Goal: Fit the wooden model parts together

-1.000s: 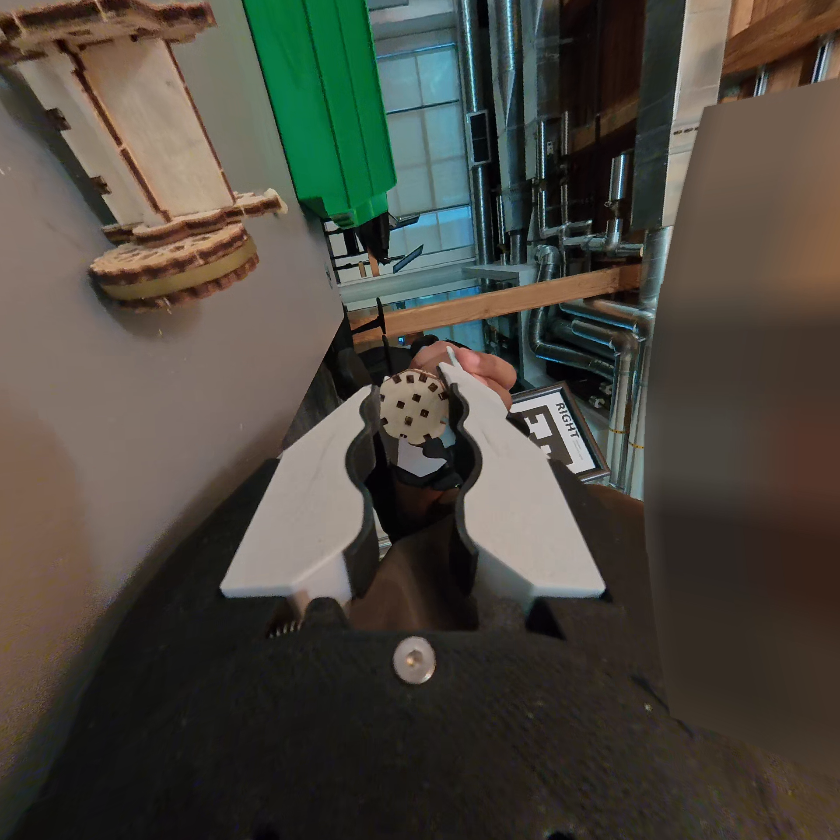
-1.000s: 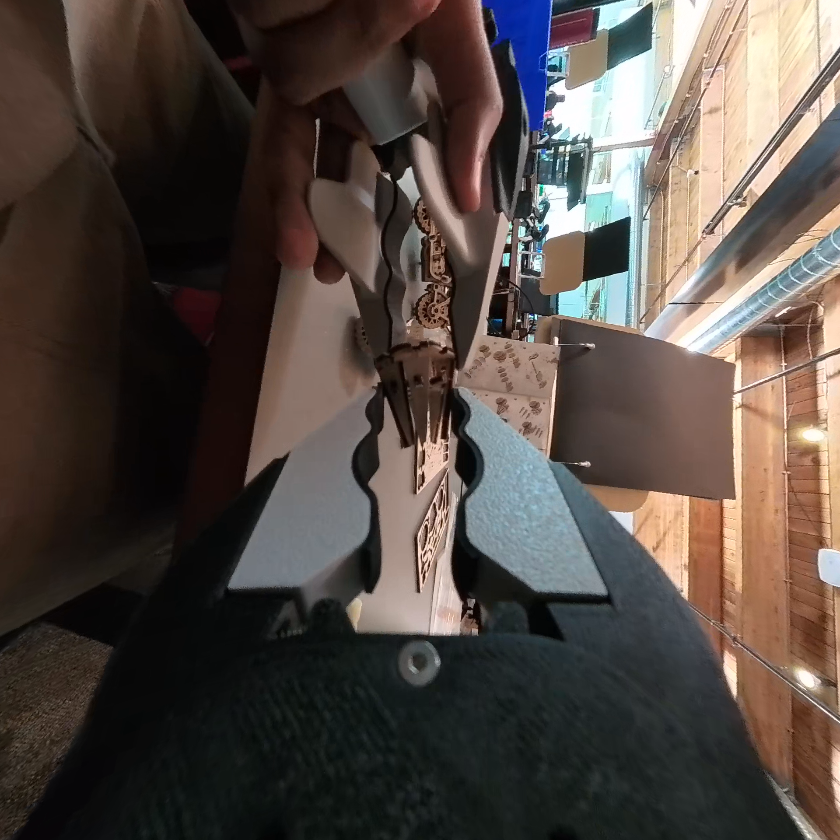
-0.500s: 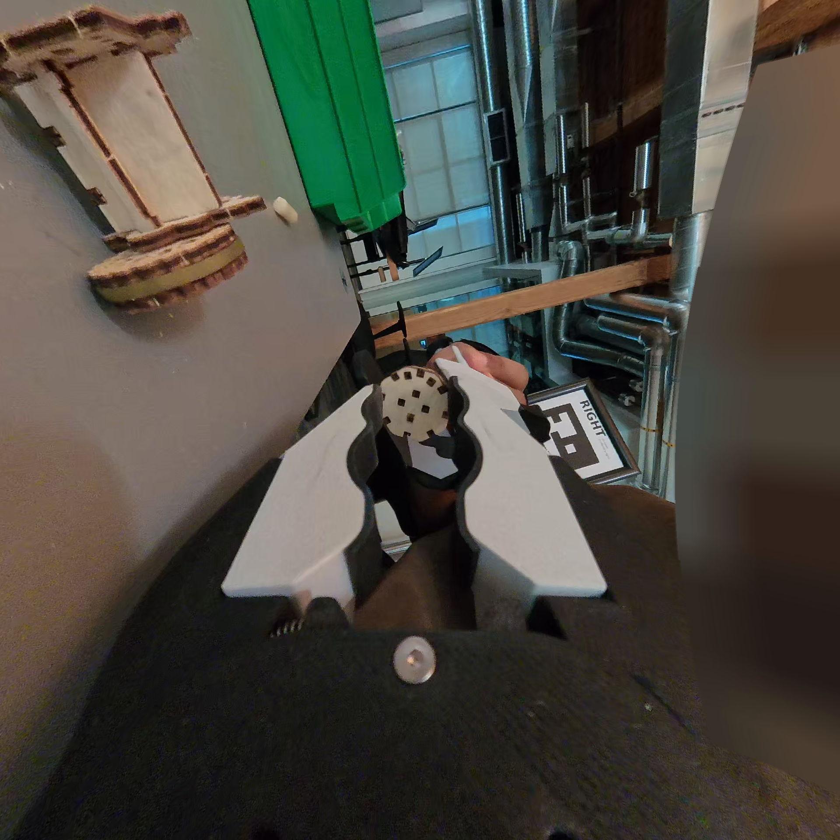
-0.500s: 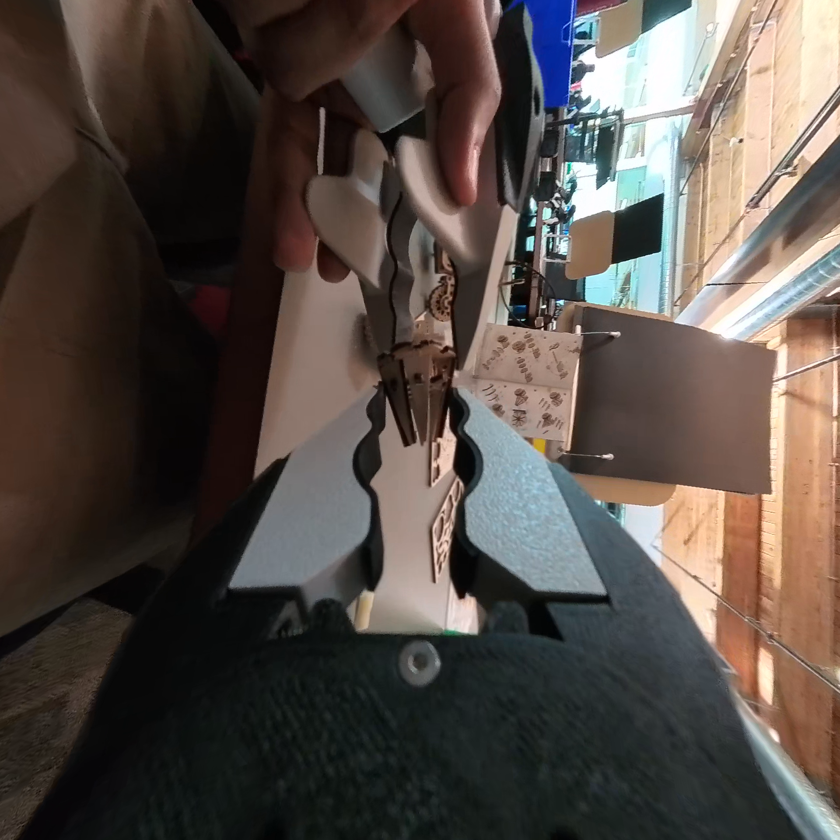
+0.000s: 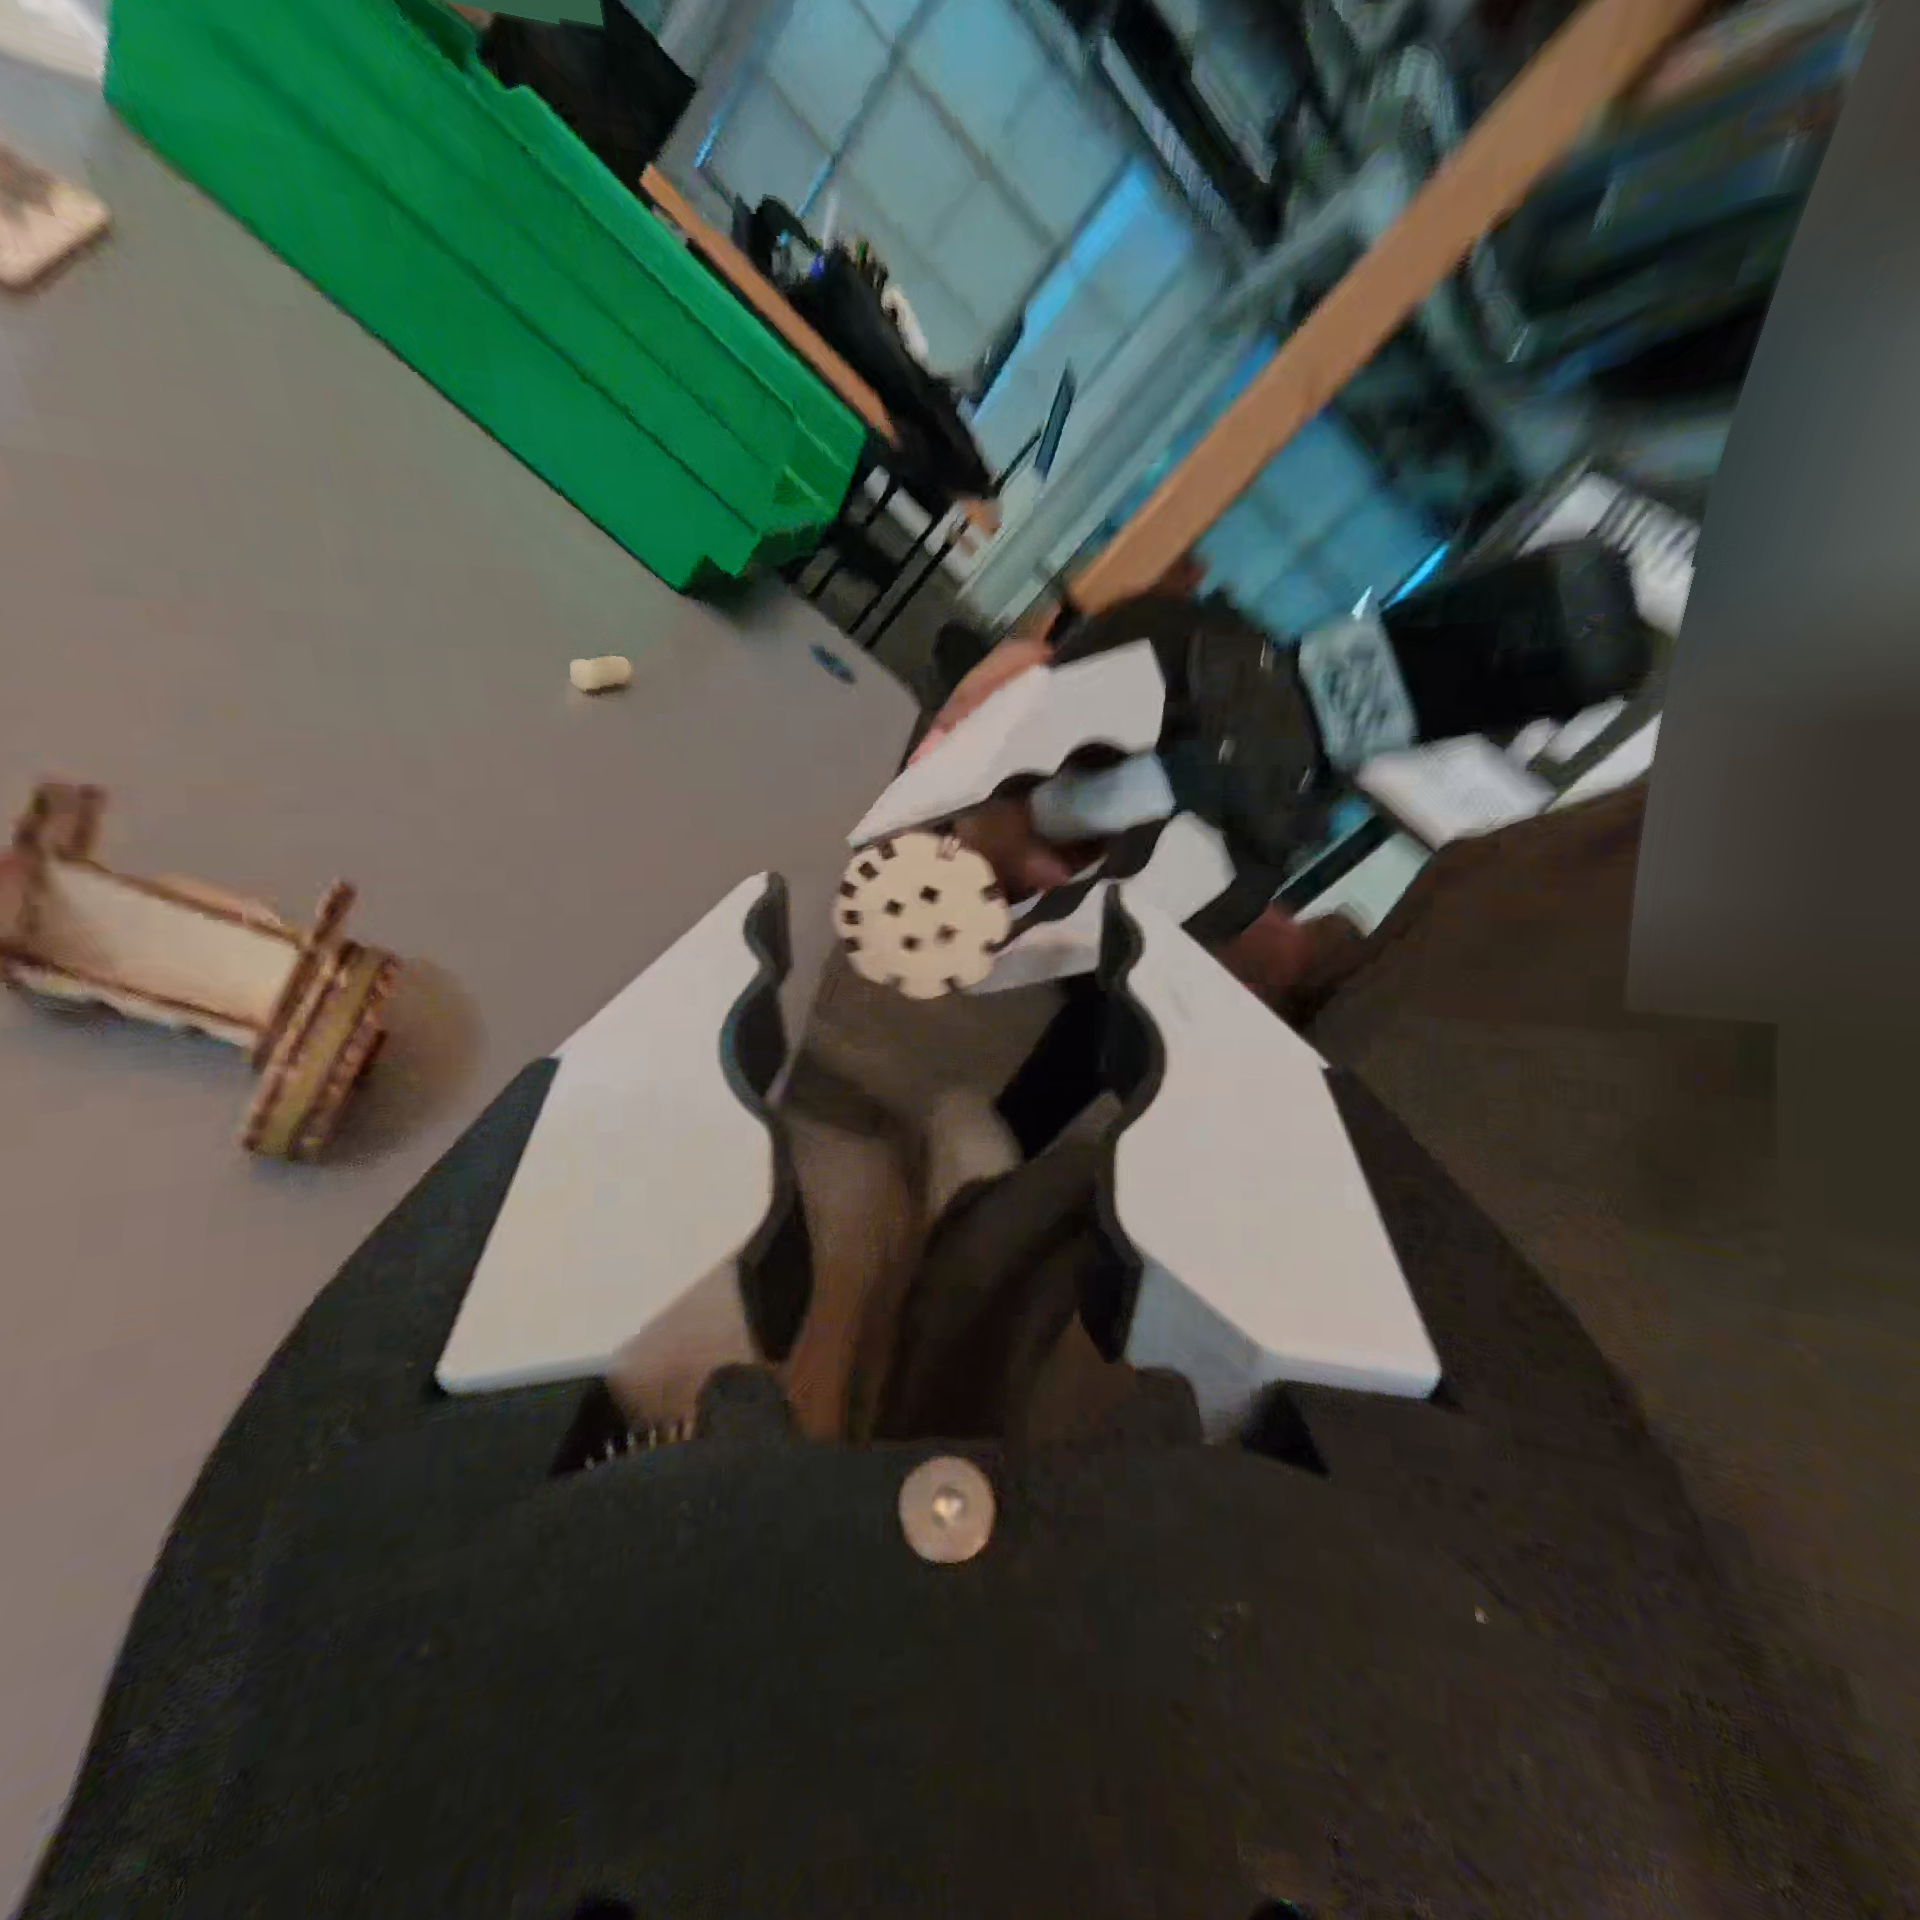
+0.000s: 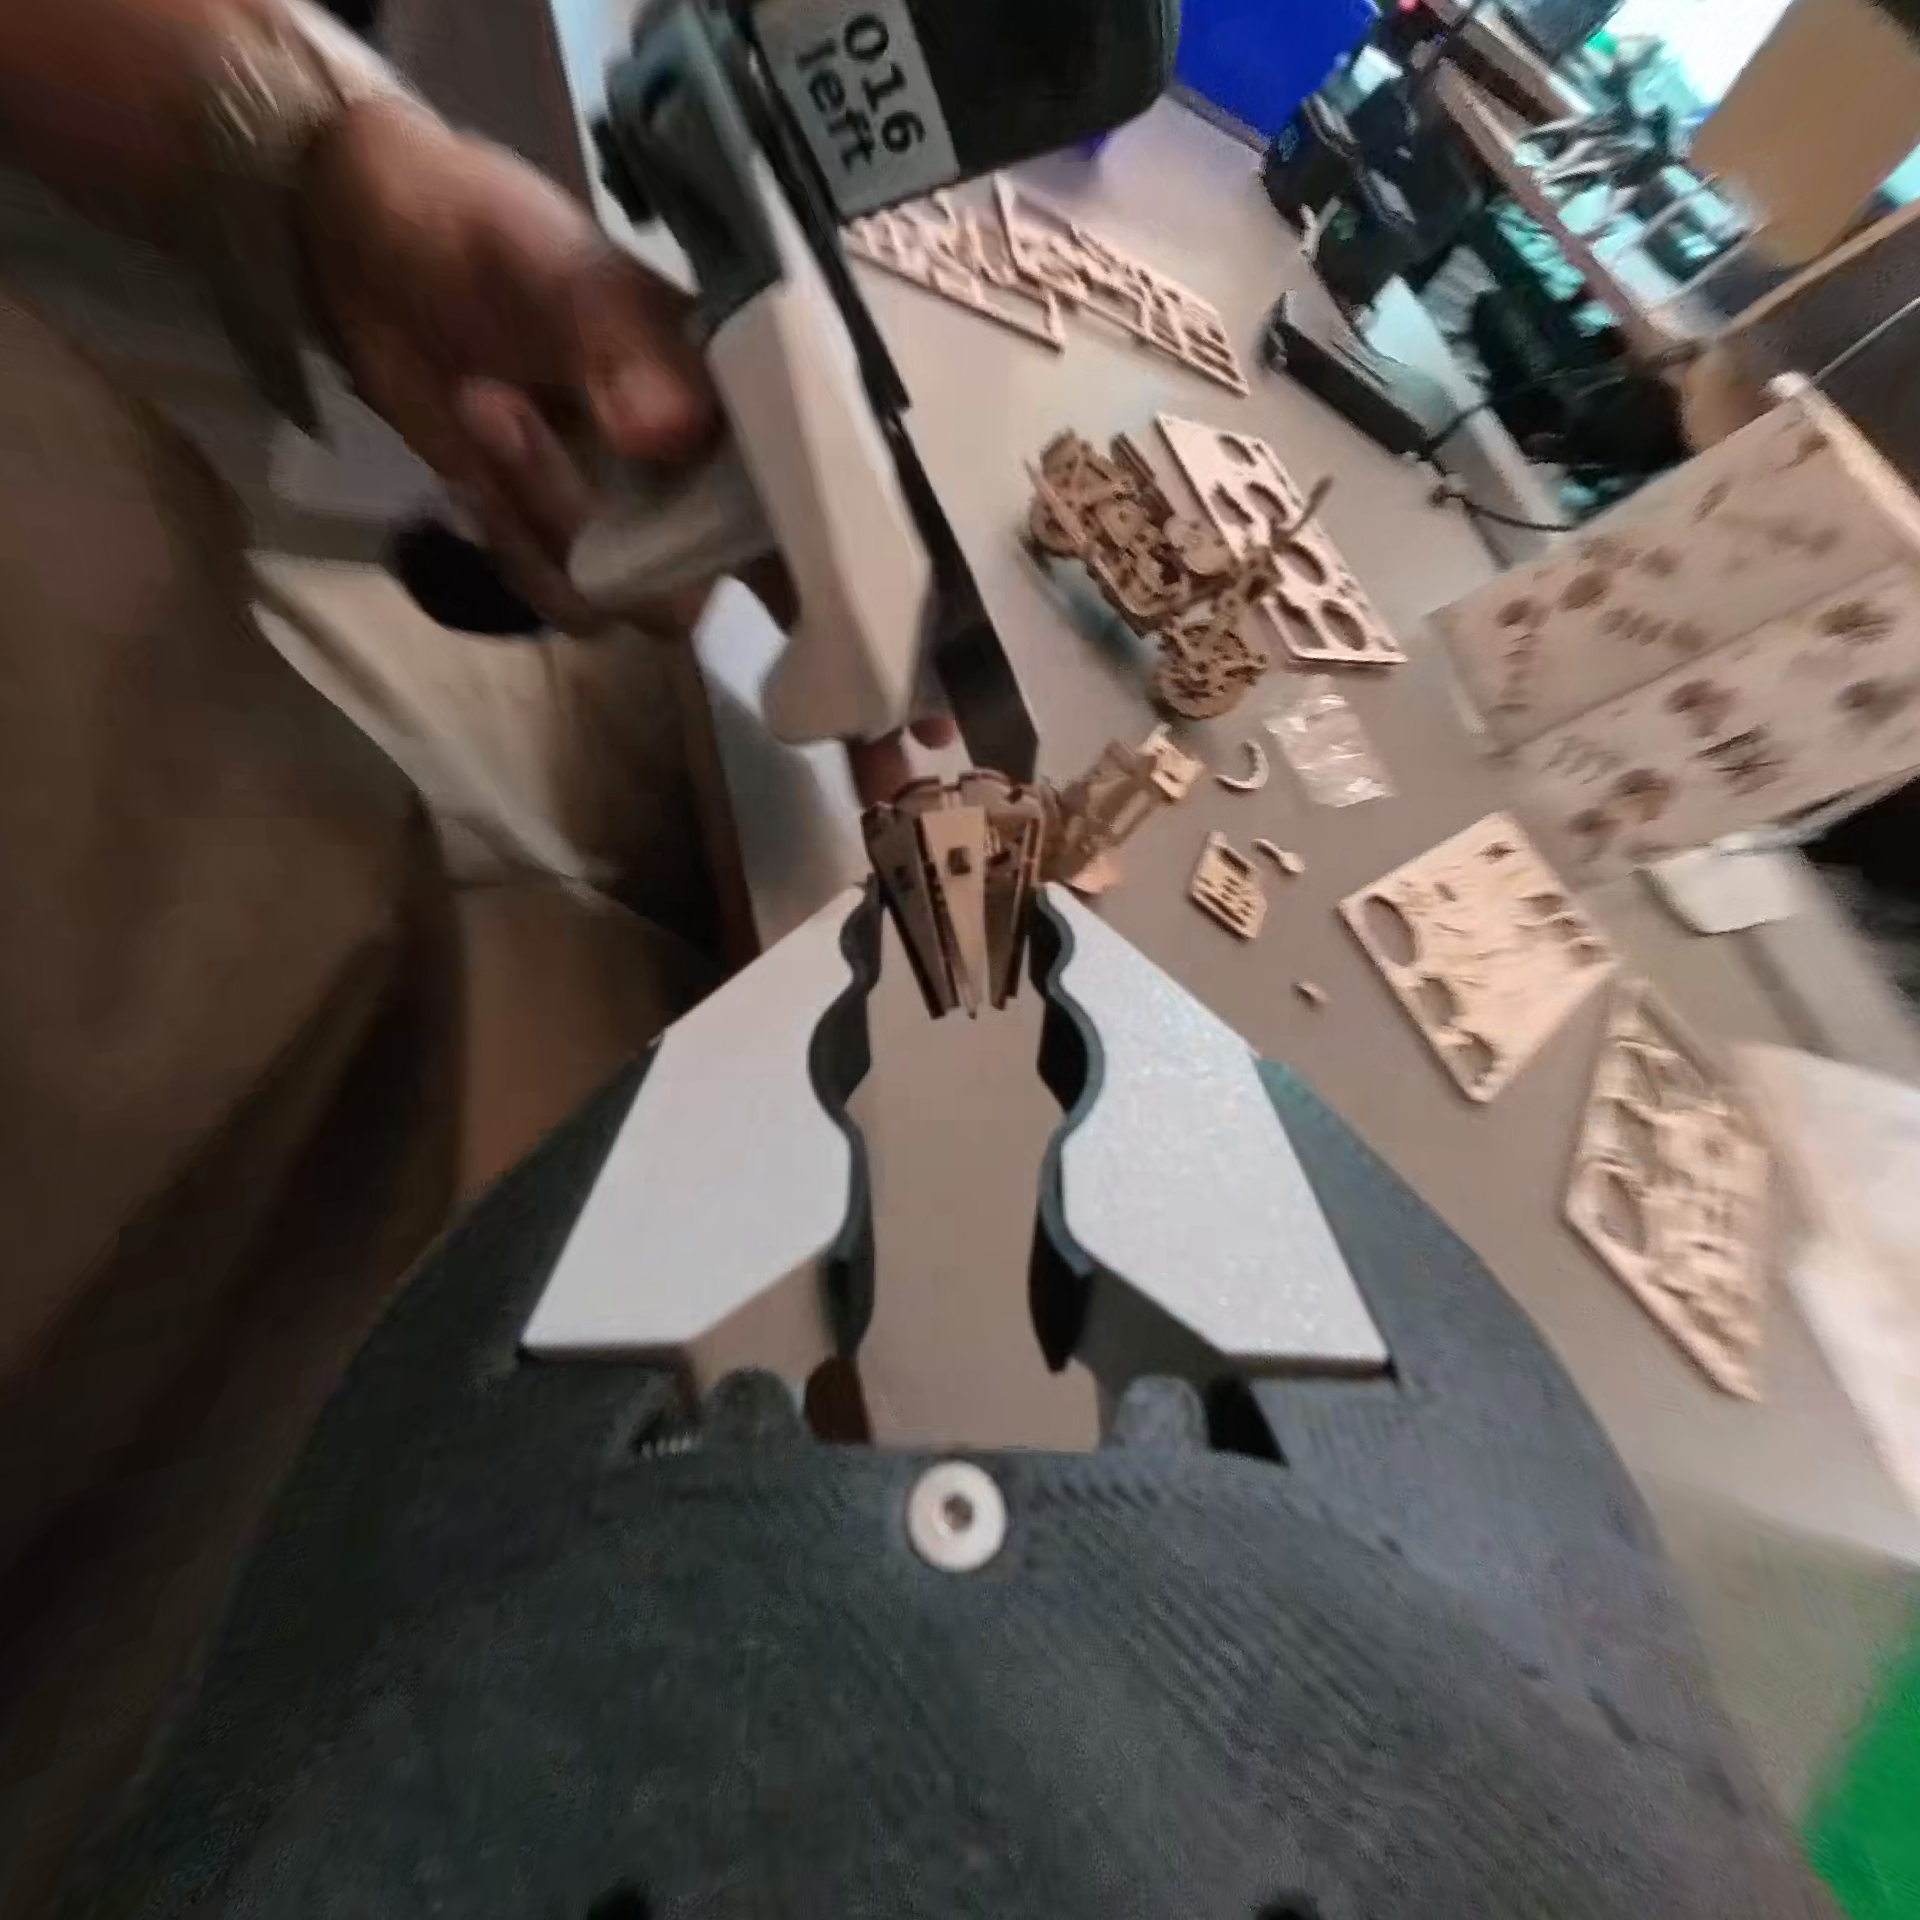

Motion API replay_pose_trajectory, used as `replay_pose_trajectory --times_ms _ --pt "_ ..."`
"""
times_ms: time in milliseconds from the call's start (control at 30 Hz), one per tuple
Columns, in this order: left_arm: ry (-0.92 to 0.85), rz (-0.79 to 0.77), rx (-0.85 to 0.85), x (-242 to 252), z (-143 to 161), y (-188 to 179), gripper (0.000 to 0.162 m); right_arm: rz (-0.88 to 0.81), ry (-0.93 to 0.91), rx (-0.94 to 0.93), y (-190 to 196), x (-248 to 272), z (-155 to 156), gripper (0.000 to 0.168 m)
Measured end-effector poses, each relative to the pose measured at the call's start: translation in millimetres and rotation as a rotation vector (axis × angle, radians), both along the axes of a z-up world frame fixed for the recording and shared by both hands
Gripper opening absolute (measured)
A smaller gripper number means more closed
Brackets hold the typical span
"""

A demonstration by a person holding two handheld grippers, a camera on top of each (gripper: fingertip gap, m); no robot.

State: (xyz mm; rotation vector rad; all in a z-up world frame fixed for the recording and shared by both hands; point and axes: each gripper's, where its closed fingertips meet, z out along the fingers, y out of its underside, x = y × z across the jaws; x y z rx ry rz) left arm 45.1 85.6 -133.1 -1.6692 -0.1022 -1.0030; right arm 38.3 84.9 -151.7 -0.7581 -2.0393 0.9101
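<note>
My right gripper is shut on a small finned wooden part, held in the air over the table edge. In the left wrist view the same part shows as a round slotted disc, with one of the right gripper's white fingers behind it. My left gripper is open; its fingertips stand on either side of the disc with a gap to each. In the right wrist view the left gripper, held by a hand, points down at the top of the part.
A wooden tower-like sub-assembly lies on the grey table, also in the right wrist view. A green bin and a small white peg lie beyond. A geared wooden model, cut-out sheets and a plastic bag lie farther off.
My left gripper has opened and let go of the disc end of the part. Both grippers have swung round, so the table now looks level. The right gripper still holds the part.
</note>
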Motion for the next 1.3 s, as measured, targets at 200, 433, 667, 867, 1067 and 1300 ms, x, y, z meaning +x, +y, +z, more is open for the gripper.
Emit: replay_pose_trajectory --times_ms 200,433,667,867,1067,1300 --pt "0.391 -0.029 0.208 21.3 5.5 -12.8 0.064 0.123 -0.114 -0.179 -20.1 17.6 2.4 0.027" --pt "0.463 -0.084 0.260 33.8 3.8 -19.6 0.042 0.160 -0.103 -0.194 -25.5 23.4 7.8 0.027" --pt "0.505 -0.063 0.275 31.4 2.6 -18.5 0.033 0.172 -0.114 -0.265 -26.0 24.9 12.0 0.027" --pt "0.467 -0.070 0.270 30.6 3.7 -18.2 0.033 0.178 -0.124 -0.327 -26.0 24.7 13.5 0.027" --pt "0.439 -0.088 0.277 32.1 5.6 -20.2 0.033 0.216 -0.172 -0.446 -27.1 29.8 18.2 0.028" --pt "0.375 -0.118 0.278 35.6 9.9 -22.9 0.033 0.283 -0.267 -0.712 -26.7 36.1 30.5 0.031"
